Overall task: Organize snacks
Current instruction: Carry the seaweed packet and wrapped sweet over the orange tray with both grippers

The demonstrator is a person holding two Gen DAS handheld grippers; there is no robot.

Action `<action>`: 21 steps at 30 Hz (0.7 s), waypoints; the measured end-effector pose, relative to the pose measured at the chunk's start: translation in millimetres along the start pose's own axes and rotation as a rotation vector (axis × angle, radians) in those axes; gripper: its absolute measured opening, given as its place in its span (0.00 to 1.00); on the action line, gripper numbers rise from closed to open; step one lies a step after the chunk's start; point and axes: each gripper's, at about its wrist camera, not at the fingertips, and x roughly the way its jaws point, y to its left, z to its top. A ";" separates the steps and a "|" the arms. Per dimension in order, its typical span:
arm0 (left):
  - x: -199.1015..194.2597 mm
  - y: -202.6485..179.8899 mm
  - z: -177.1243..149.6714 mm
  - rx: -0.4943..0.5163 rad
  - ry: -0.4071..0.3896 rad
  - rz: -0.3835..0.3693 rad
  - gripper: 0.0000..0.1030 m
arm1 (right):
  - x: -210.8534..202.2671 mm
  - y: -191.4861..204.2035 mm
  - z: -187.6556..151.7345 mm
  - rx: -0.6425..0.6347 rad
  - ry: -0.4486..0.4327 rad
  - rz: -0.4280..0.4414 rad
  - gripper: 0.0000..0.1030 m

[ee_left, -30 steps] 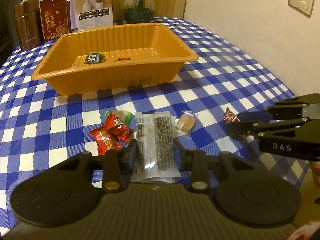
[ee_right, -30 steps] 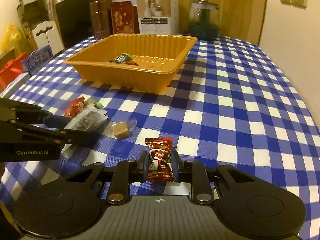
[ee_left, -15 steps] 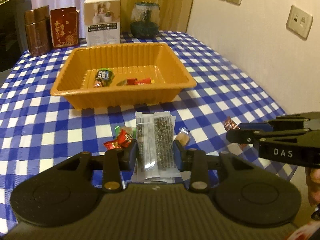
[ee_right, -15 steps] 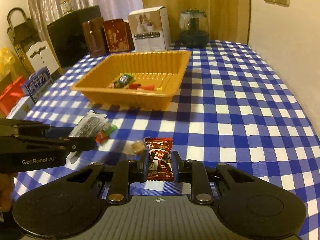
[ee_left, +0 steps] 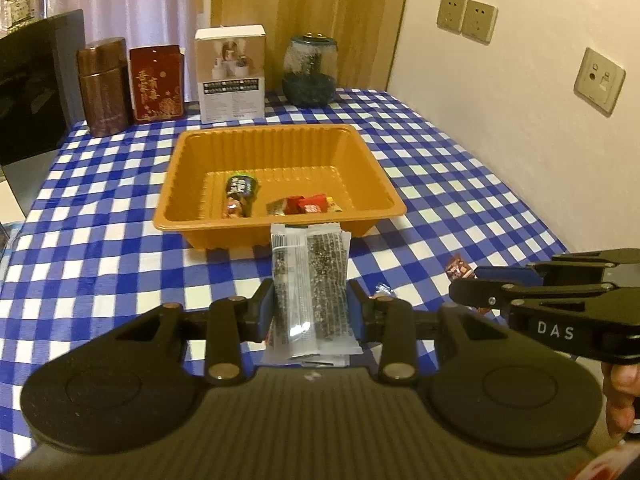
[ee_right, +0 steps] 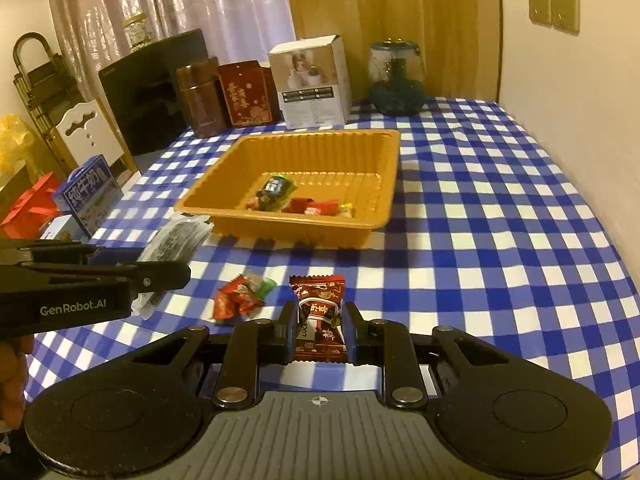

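Note:
My left gripper (ee_left: 311, 312) is shut on a clear packet of dark seaweed snack (ee_left: 310, 280), held above the table in front of the orange tray (ee_left: 280, 236). My right gripper (ee_right: 320, 326) is shut on a brown-red candy wrapper (ee_right: 319, 312), also raised. The tray (ee_right: 288, 236) holds a green-black packet (ee_left: 240, 188) and several red wrapped candies (ee_left: 304, 205). Red and green candies (ee_right: 242, 296) lie on the checked cloth to the left of my right gripper. The right gripper also shows in the left wrist view (ee_left: 468, 292), and the left gripper in the right wrist view (ee_right: 176, 272).
A brown canister (ee_left: 105, 86), a red tin (ee_left: 158, 82), a white box (ee_left: 231, 74) and a glass jar (ee_left: 310, 70) stand along the table's far edge. A wall runs along the right side. A chair (ee_right: 90, 132) and bags stand to the left of the table.
Both grippers have risen and pulled back from the cloth with their snacks held. The tray now looks farther and lower, and its contents show more fully.

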 end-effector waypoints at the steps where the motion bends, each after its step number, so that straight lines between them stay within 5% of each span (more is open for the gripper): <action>1: -1.7 2.2 1.3 -0.002 0.000 0.002 0.33 | 0.0 2.6 1.9 0.000 0.001 -0.001 0.23; 21: -0.5 33.7 15.9 -0.025 -0.007 0.035 0.33 | 7.7 11.2 23.7 -0.014 -0.001 -0.030 0.23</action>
